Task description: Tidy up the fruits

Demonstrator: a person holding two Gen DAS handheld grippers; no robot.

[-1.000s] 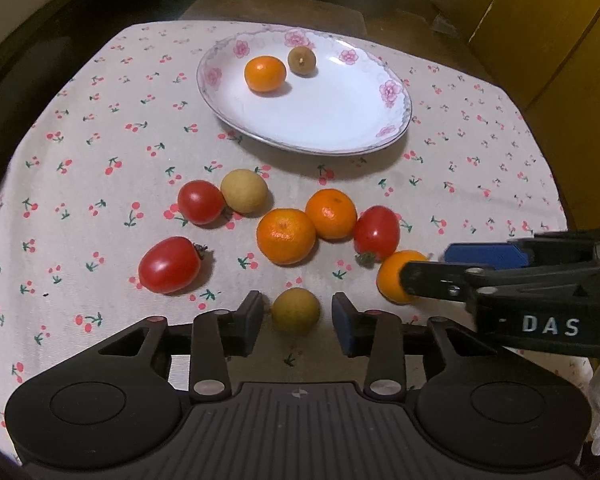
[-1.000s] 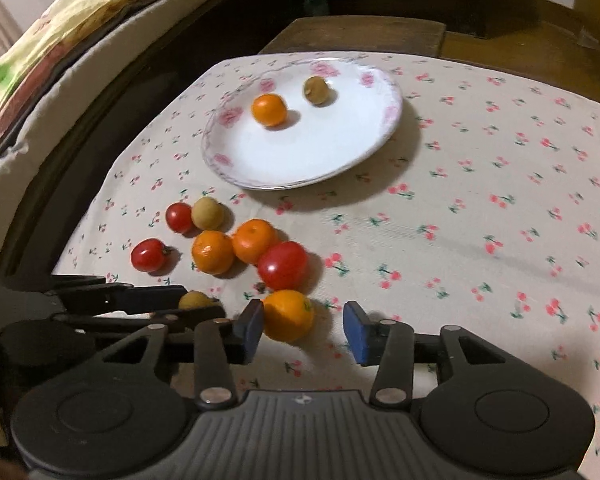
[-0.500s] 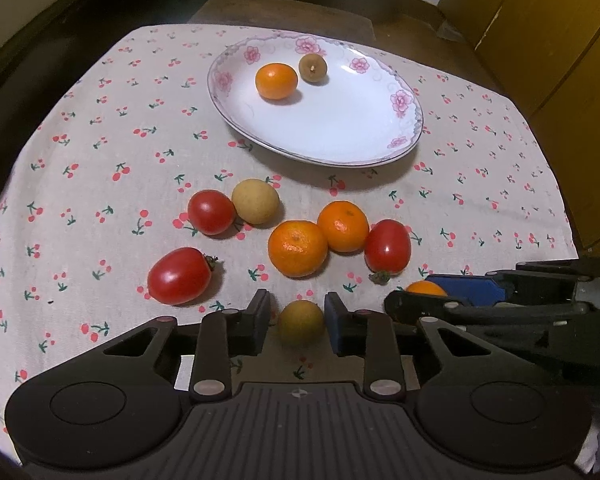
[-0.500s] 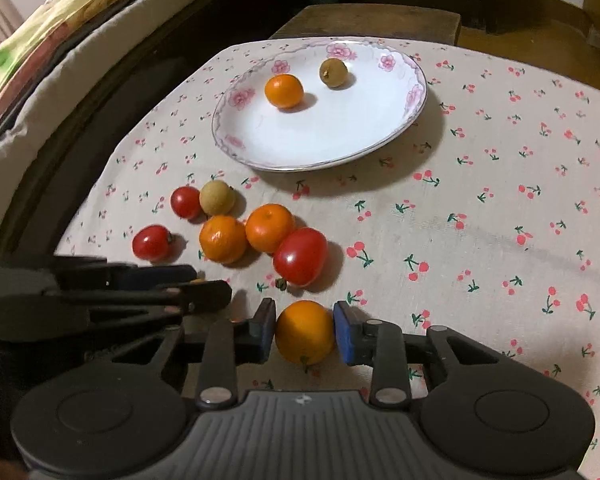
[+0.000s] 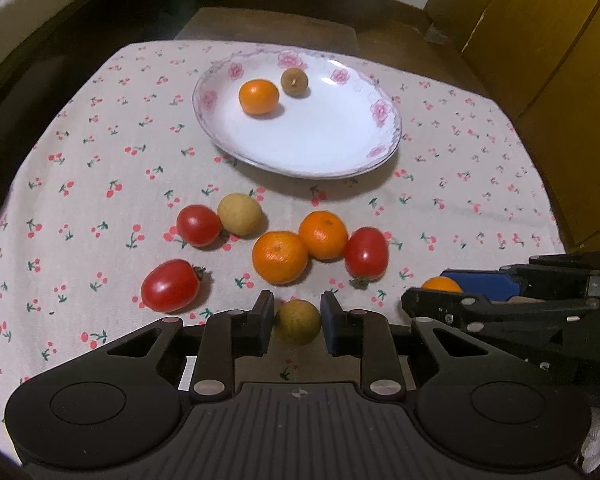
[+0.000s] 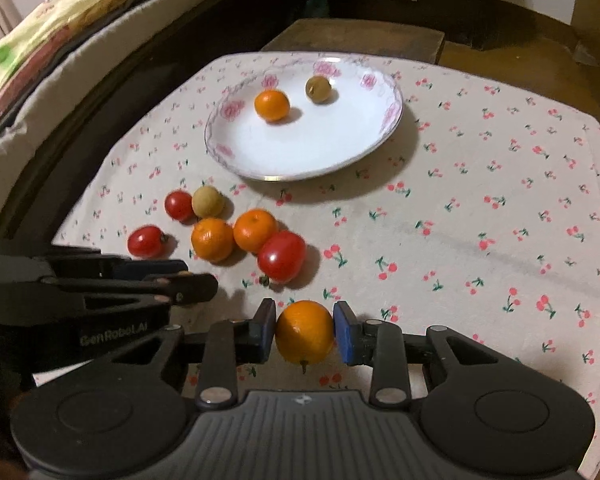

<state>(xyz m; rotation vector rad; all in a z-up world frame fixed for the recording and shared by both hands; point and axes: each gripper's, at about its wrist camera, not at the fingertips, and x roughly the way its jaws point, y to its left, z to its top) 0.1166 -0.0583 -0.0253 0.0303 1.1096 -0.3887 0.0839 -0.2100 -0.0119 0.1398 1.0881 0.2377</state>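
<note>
My left gripper is shut on a small yellow-brown longan near the table's front edge, both blue pads against it. My right gripper is shut on an orange just to its right. On the cherry-print cloth beyond lie two oranges, three red tomatoes and another longan. Farther back, the white flowered plate holds an orange and a brown longan.
The cloth-covered table drops off at left, right and back. A dark wooden stool stands behind it, with wooden cabinets at the right. A cushioned bed edge runs along the left.
Both grippers' jaws have closed: the left onto the longan, the right onto the orange. The loose fruit and the plate have stayed where they were.
</note>
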